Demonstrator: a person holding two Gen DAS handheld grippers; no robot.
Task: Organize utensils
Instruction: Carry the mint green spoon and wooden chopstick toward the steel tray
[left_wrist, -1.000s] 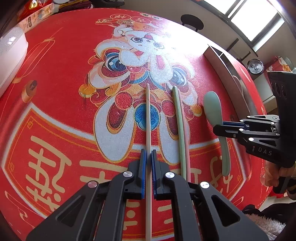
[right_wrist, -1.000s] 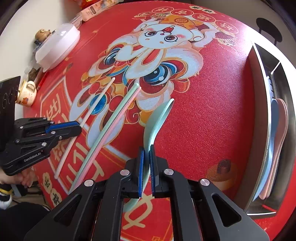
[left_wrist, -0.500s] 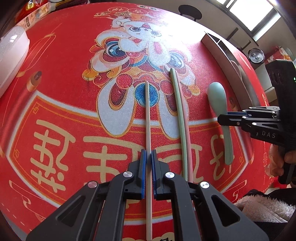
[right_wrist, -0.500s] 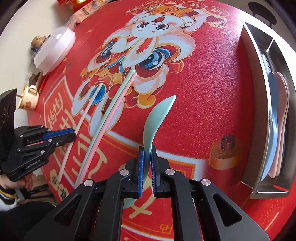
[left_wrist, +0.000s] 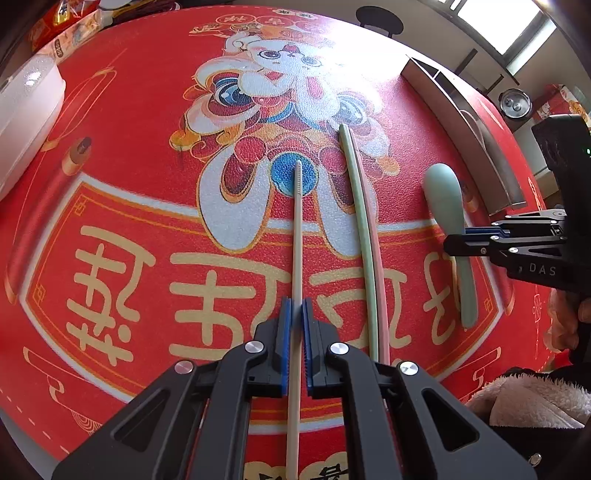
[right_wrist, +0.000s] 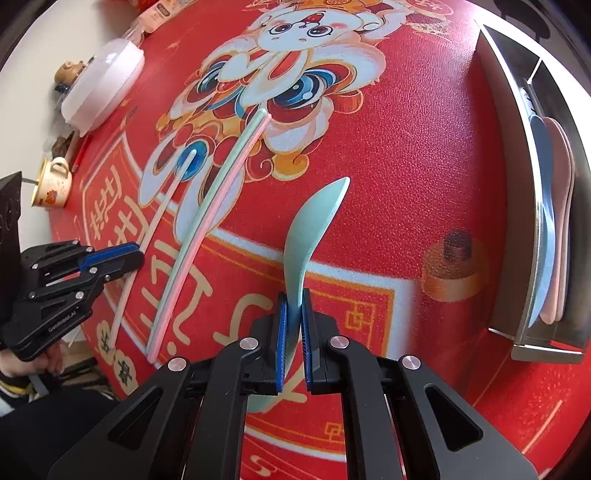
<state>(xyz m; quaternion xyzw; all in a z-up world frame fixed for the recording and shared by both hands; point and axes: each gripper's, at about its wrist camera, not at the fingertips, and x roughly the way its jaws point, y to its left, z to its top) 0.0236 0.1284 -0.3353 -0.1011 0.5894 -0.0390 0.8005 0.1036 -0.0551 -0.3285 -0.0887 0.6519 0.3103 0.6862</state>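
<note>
My left gripper (left_wrist: 294, 306) is shut on a beige chopstick (left_wrist: 298, 229), which points away from me over the red mat with its tip on the blue ball of the picture. In the right wrist view the same gripper (right_wrist: 138, 254) grips that chopstick (right_wrist: 162, 199) at the left. A green and a pink chopstick (left_wrist: 360, 221) lie together just right of it, untouched. My right gripper (right_wrist: 293, 299) is shut on the handle of a pale green spoon (right_wrist: 314, 218), bowl pointing away. The left wrist view shows this gripper (left_wrist: 448, 243) across the spoon (left_wrist: 443, 192).
A metal divided tray (right_wrist: 517, 184) stands along the right edge of the mat and holds a blue and a pink spoon (right_wrist: 550, 221). A white lidded container (right_wrist: 99, 88) and a small cup (right_wrist: 51, 182) sit at the left. A person's hand and fleecy sleeve (left_wrist: 535, 398) are at the right.
The beige chopstick and the green spoon have both come a little toward the near edge of the mat. Both grippers stay shut on them.
</note>
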